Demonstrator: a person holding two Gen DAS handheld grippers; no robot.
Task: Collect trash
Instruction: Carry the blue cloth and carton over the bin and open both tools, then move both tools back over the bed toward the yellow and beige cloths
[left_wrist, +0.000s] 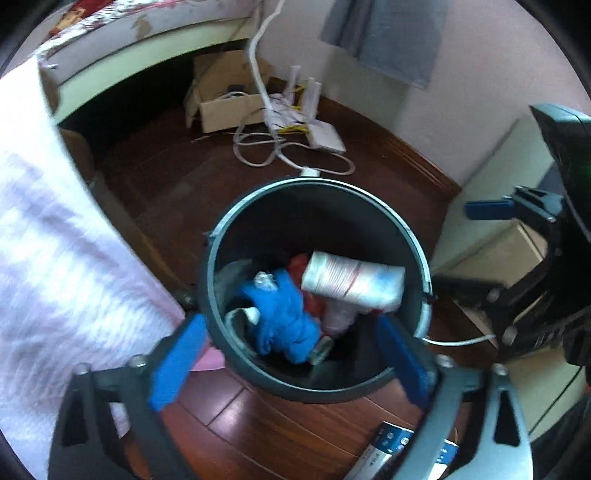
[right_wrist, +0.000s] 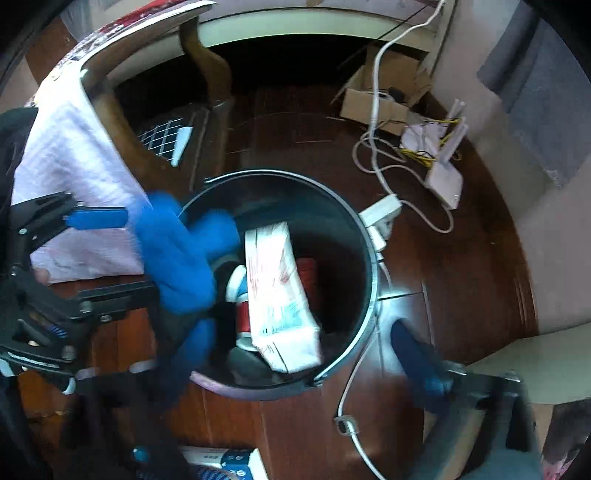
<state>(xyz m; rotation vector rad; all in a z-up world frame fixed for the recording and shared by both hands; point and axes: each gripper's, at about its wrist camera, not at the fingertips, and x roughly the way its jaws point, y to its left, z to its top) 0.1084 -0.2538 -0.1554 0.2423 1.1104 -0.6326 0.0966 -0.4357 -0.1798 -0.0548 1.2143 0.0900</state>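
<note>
While both the left gripper (left_wrist: 291, 354) and the right gripper (right_wrist: 295, 354) hang released and empty over the dark bin (left_wrist: 236, 206), the blue cloth (left_wrist: 284, 314) and white carton (left_wrist: 352, 282) lie inside it, leaving, I judge, only the blue-and-white packet (left_wrist: 391, 441) on the floor.

Blue cloth (right_wrist: 177, 254) motion-blurred in right wrist view, edges smeared; whether it touches the bin rim (right_wrist: 371, 273) can't be told. White carton (left_wrist: 352, 282) blurred, print unreadable. Red item (left_wrist: 314, 306) mostly buried under carton and cloth, type unclear. Small white-and-blue box (left_wrist: 393, 448) on the floor cut off by the bottom edge and a gripper finger. Right gripper's left finger (right_wrist: 110, 387) dark and smeared, outline lost. Cardboard box (left_wrist: 225, 99) contents too small to identify.
</note>
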